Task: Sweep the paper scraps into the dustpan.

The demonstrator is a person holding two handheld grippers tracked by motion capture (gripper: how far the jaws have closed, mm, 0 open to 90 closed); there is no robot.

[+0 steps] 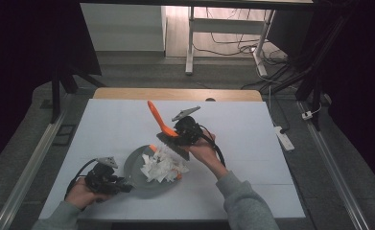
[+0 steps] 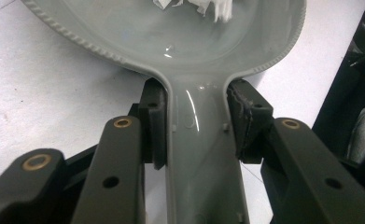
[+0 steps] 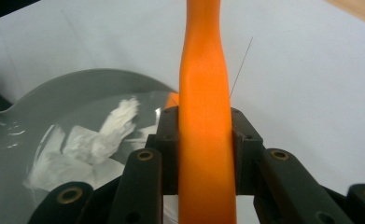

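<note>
A grey dustpan (image 1: 142, 179) lies on the white table (image 1: 252, 139) near its front edge, holding a heap of torn white paper scraps (image 1: 160, 165); no brand, label or writing can be read on anything. The left gripper (image 2: 196, 123) has its 2 jaws clamped on the dustpan's grey handle (image 2: 201, 158). The right gripper (image 3: 203, 149) has its jaws closed on the orange handle (image 3: 203, 93) of a brush (image 1: 168, 136), held tilted over the dustpan's far rim with its bristles touching the scraps.

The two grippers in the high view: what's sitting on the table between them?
A grey dustpan heaped with torn white paper scraps. The left gripper clamps its handle; the right gripper holds an orange brush.
</note>
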